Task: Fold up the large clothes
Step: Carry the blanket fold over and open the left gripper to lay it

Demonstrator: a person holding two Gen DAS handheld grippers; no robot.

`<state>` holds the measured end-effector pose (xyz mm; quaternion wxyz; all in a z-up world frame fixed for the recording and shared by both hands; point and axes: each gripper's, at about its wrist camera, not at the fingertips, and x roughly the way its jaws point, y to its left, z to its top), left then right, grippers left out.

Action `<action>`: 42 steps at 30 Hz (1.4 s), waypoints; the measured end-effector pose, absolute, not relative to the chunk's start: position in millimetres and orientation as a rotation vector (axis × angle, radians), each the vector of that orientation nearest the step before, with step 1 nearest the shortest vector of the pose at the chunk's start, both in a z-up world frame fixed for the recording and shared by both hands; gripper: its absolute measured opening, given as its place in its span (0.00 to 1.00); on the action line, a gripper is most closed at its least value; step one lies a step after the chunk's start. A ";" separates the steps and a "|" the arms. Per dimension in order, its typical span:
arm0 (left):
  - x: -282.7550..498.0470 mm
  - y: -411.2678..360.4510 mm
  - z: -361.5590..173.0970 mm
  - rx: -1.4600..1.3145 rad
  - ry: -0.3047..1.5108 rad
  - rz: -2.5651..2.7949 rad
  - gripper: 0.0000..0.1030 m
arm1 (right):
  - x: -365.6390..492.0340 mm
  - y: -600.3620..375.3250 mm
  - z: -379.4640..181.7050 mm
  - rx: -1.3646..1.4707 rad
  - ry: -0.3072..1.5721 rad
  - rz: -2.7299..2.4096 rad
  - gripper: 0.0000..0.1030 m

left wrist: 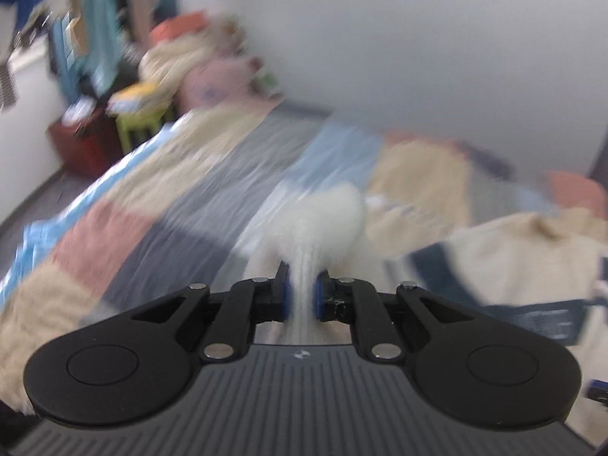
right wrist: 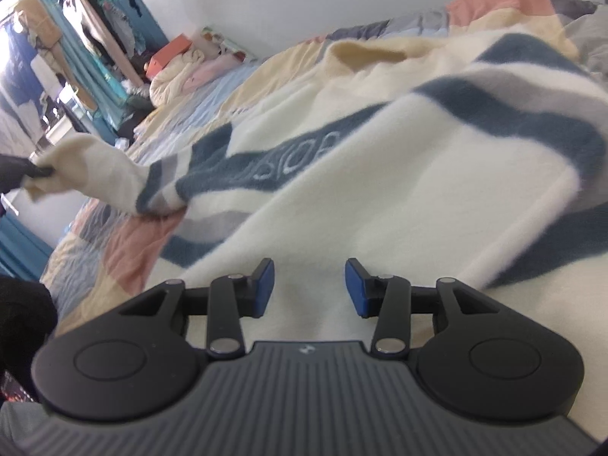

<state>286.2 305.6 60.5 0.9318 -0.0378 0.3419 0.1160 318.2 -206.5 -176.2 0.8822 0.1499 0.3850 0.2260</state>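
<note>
Right up close, the right gripper (right wrist: pixel 308 288) is hanging released over the one big cream fleece sweater with navy and grey stripes (right wrist: pixel 380 174), which is lying spread on the patchwork quilt bed (right wrist: pixel 125 254). The left gripper (left wrist: pixel 301 294) is clenching its single cream sleeve (left wrist: pixel 323 216), looks like mid sleeve-fold. Next it's probably needing that sleeve laid across the body.

I can see two grippers, the left gripper (left wrist: pixel 300 292) and the right gripper (right wrist: pixel 309 288), one striped sweater (right wrist: pixel 380 174), and one patchwork bed cover (left wrist: pixel 171 197).
</note>
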 end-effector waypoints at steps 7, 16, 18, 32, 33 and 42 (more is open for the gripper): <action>257.9 147.3 158.4 0.122 0.565 0.013 0.13 | 299.2 -243.2 -161.7 0.424 0.746 0.442 0.44; 237.6 -60.4 132.0 0.261 0.563 -0.281 0.13 | 270.3 -284.9 -145.6 0.461 0.632 0.364 0.44; 234.9 -95.5 99.3 0.233 0.609 -0.337 0.13 | 266.4 -298.7 -144.3 0.500 0.617 0.341 0.44; 226.4 -152.5 -66.5 -0.021 0.863 -0.442 0.25 | 264.2 -370.1 -136.9 0.629 0.507 0.237 0.45; 225.6 -147.4 -68.1 -0.048 0.885 -0.450 0.30 | 266.8 -369.8 -139.9 0.632 0.519 0.239 0.45; 186.5 -74.1 -57.1 -0.256 0.785 -0.528 0.66 | 263.9 -359.2 -140.6 0.607 0.545 0.282 0.44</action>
